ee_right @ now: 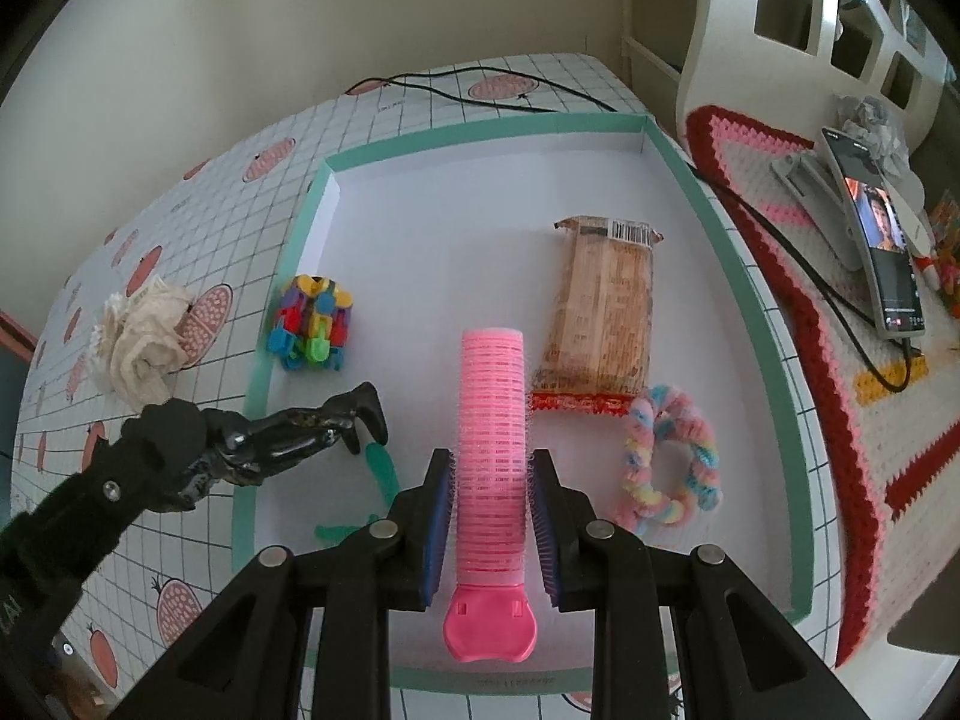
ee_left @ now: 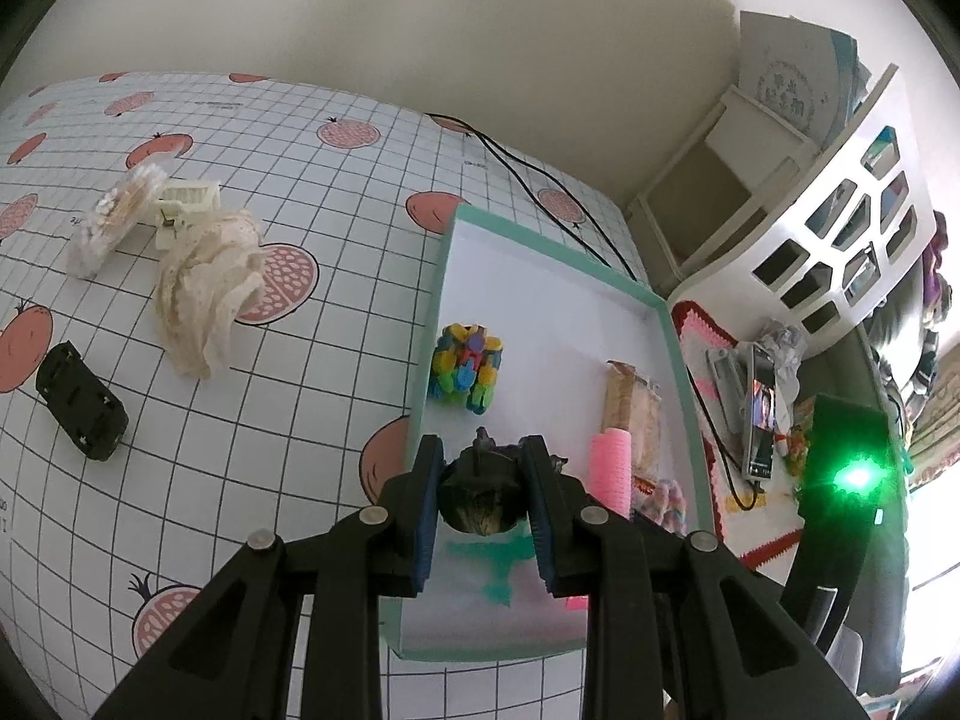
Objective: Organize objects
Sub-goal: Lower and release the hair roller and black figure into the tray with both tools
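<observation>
Both grippers carry items over the teal-rimmed tray, sorting loose things off the checked surface.

The surface (ee_left: 240, 420) with its fruit-print cloth is the largest thing; the tray (ee_right: 729, 252) lies on it and serves as the collecting place. Outside the tray's left rim wait a cream lace cloth (ee_left: 207, 294), a black toy car (ee_left: 81, 402) and a white clip (ee_left: 186, 204), probably next to be gathered. Inside the tray lie a snack packet (ee_right: 600, 312), a pastel scrunchie (ee_right: 672, 456) beside it, and a colourful block toy (ee_right: 312, 324) near the left rim. The right gripper (ee_right: 491, 516) has its fingers closed on a pink hair roller (ee_right: 491, 420) at the tray's near edge. The left gripper (ee_left: 483, 498) has its fingers clamped on a dark figurine (ee_right: 300, 438), held above the tray's near left corner, seemingly for release.
</observation>
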Tool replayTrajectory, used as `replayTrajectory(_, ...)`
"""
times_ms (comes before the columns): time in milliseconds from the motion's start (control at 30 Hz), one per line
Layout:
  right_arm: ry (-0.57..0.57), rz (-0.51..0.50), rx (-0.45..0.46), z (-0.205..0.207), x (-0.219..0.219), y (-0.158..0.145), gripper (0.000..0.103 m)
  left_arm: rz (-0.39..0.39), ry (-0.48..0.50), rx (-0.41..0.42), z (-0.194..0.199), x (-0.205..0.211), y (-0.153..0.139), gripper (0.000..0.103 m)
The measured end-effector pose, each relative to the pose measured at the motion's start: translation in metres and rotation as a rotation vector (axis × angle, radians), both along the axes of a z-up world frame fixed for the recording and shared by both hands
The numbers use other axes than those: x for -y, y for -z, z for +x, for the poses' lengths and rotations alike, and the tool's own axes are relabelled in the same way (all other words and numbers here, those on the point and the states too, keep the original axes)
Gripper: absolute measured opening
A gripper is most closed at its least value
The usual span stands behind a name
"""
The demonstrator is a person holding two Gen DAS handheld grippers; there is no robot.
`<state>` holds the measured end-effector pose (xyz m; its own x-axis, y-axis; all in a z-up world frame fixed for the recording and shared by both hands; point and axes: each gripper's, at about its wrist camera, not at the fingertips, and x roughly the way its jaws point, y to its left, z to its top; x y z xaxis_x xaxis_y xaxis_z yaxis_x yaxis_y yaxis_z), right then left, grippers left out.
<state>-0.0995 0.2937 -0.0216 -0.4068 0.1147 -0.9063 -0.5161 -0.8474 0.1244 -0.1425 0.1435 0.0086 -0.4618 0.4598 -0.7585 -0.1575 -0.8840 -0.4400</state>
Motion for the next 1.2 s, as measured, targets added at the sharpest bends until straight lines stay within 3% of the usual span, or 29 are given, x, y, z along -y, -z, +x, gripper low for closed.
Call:
replayTrajectory(733,0.006,-0.039,0.037,0.001,-0.007,0.010,0.027,-0.047,0.089,0.116,0.009,-0.015,0.001,0.031)
replayTrajectory(933,0.002,-0.034,0.049,0.002,-0.007,0.011,0.027,0.008,0.059,0.207,0.008,-0.006,0.012,0.039)
replayTrajectory(1033,-0.016,-0.005,0.065,0.001,-0.004,0.011,0.027,-0.020,0.018,0.238,0.009,0.000,0.021,0.032)
replayTrajectory(1200,-0.016,-0.009,0.064,0.002,-0.003,0.011,0.027,-0.087,0.019,0.291,0.010,0.000,0.033,0.033)
